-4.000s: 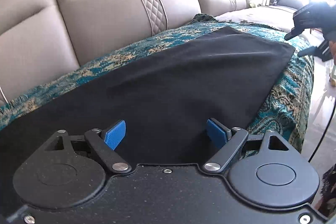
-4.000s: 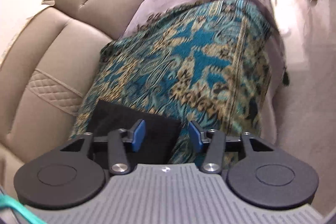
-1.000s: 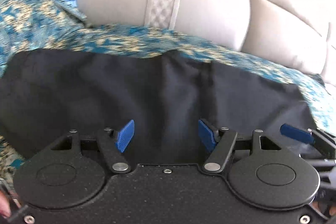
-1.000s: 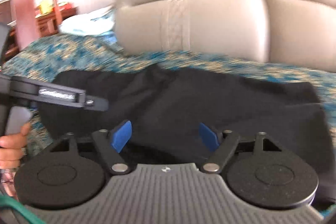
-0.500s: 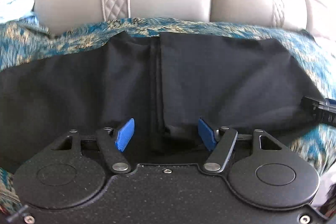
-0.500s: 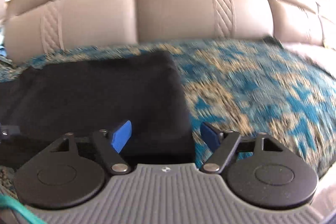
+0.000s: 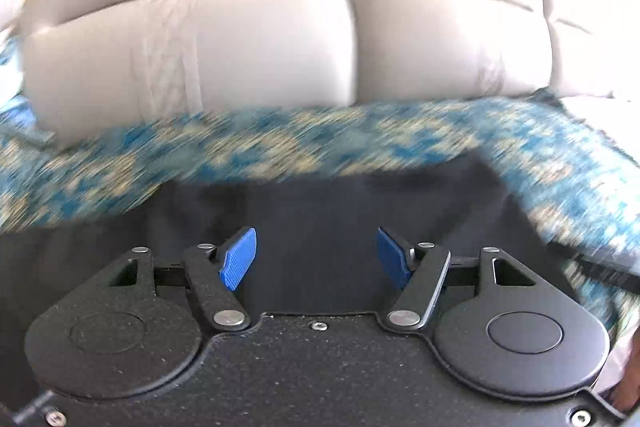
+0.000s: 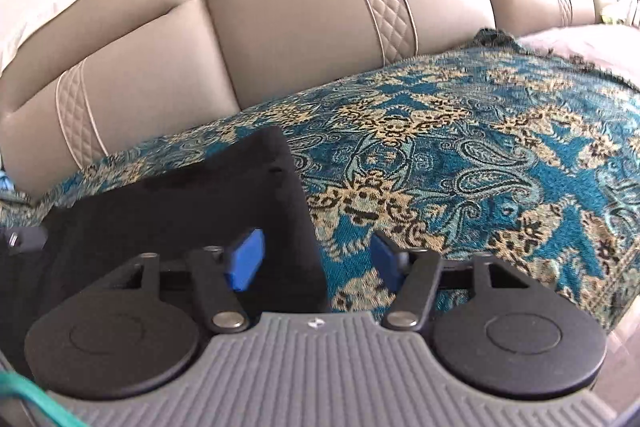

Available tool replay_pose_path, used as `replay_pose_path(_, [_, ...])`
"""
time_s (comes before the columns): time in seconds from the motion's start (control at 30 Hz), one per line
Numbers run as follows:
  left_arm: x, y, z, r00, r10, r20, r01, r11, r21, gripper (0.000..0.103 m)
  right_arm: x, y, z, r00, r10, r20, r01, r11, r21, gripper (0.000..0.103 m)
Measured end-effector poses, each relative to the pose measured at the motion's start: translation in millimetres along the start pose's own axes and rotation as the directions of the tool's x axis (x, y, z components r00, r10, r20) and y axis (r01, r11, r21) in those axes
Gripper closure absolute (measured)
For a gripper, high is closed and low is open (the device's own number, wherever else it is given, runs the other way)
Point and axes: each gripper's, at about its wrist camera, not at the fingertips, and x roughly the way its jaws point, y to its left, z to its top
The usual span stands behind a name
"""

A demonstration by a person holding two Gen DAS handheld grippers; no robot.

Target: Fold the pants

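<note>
The black pants (image 7: 320,211) lie folded flat on a teal and gold patterned throw (image 7: 240,147) over a sofa seat. My left gripper (image 7: 316,259) is open and empty, just above the near part of the pants. In the right wrist view the pants (image 8: 192,203) fill the lower left, and their right edge runs between the fingers. My right gripper (image 8: 316,259) is open and empty over that edge, its left pad (image 8: 246,259) above the black cloth and its right pad (image 8: 386,259) above the throw (image 8: 480,167).
The beige leather sofa back (image 7: 280,39) rises right behind the throw, also in the right wrist view (image 8: 300,7). A pale cushion or cover (image 8: 580,43) lies at the far right of the seat. The throw's front edge drops off at the right (image 8: 616,307).
Both grippers have swung to the right along the sofa. The left view has shifted from the pants' middle seam to their right part. Both stay open and empty.
</note>
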Motion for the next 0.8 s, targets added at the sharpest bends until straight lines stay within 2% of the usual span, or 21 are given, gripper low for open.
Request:
replay_pose_path(0.1, [25, -38, 24, 0.997, -0.08, 0.001, 0.08, 0.996, 0.047, 0.053, 10, -2, -4, 0.999, 0.009, -0.054, -0.008, 1.0, 0.025, 0.066])
replay_pose_path(0.23, [62, -93, 38, 0.978, -0.198, -0.071, 0.205, 0.973, 0.108, 0.054, 5, 5, -17, 0.999, 0.005, -0.047, -0.007, 0.999, -0.044, 0.066])
replay_pose_path(0.33, [89, -135, 35, 0.964, -0.218, -0.152, 0.242, 0.958, 0.157, 0.055, 2, 7, -25, 0.999, 0.005, -0.04, -0.008, 0.997, -0.083, 0.066])
replay_pose_path(0.43, [117, -165, 25, 0.967, -0.155, -0.203, 0.2, 0.953, 0.225, 0.061, -2, 7, -30, 0.999, 0.011, -0.033, -0.014, 0.995, -0.098, 0.066])
replay_pose_path(0.5, [125, -175, 24, 0.982, -0.126, -0.144, 0.16, 0.952, 0.26, 0.058, -5, 7, -33, 0.999, 0.016, -0.031, -0.019, 0.994, -0.109, 0.066])
replay_pose_path(0.57, [137, -182, 28, 0.991, -0.063, -0.115, 0.095, 0.95, 0.298, 0.058, -7, 7, -35, 0.999, 0.02, -0.03, -0.023, 0.993, -0.119, 0.066])
replay_pose_path(0.7, [163, -182, 36, 0.999, 0.015, -0.046, -0.001, 0.953, 0.302, 0.058, -8, 5, -34, 0.999, 0.03, -0.036, -0.034, 0.994, -0.106, 0.066])
replay_pose_path(0.8, [175, -174, 46, 0.999, 0.023, -0.037, -0.012, 0.962, 0.273, 0.058, -7, 2, -33, 0.998, 0.039, -0.04, -0.042, 0.996, -0.083, 0.066])
